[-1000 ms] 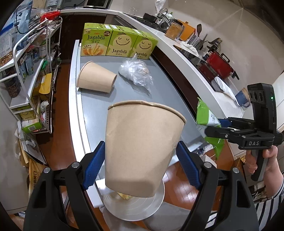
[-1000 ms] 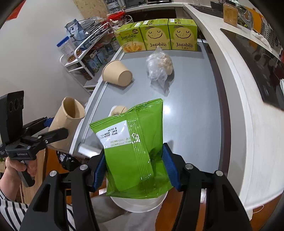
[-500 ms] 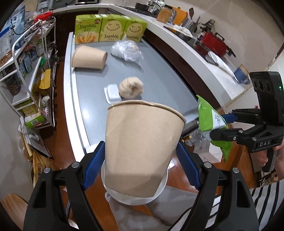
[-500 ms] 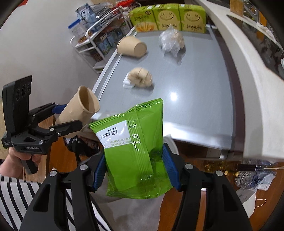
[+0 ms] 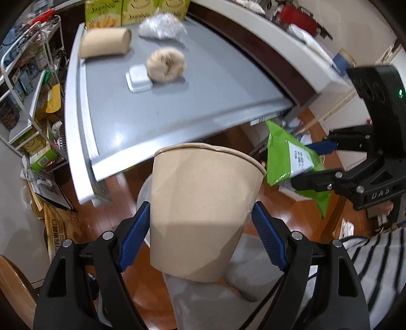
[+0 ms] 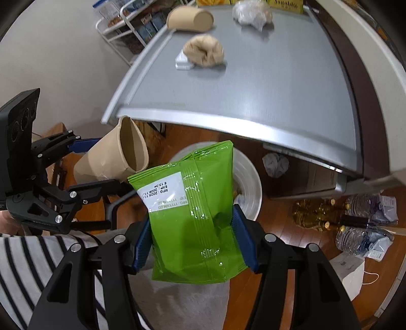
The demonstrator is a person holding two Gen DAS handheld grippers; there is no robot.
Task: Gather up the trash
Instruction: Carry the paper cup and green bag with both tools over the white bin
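Note:
My left gripper (image 5: 201, 234) is shut on a brown paper cup (image 5: 200, 210), held off the table's near edge above a white round bin (image 6: 247, 182). The cup also shows in the right wrist view (image 6: 114, 158). My right gripper (image 6: 192, 241) is shut on a green snack bag (image 6: 195, 215), also held over the bin; the bag shows in the left wrist view (image 5: 291, 162). On the grey table (image 5: 177, 106) lie a second paper cup (image 5: 105, 45), a crumpled brown paper ball (image 5: 166, 64), a small white tray (image 5: 138, 81) and a clear plastic bag (image 5: 161, 25).
Green Jagabee boxes (image 5: 127, 12) stand at the table's far end. A white wire shelf (image 5: 22, 83) with goods is left of the table. A white counter (image 5: 279, 50) runs along the right. Plastic bottles and bags (image 6: 365, 228) lie on the wooden floor.
Both grippers have pulled back from the table toward me, carrying the cup and the bag out past the table's near edge and over the white bin.

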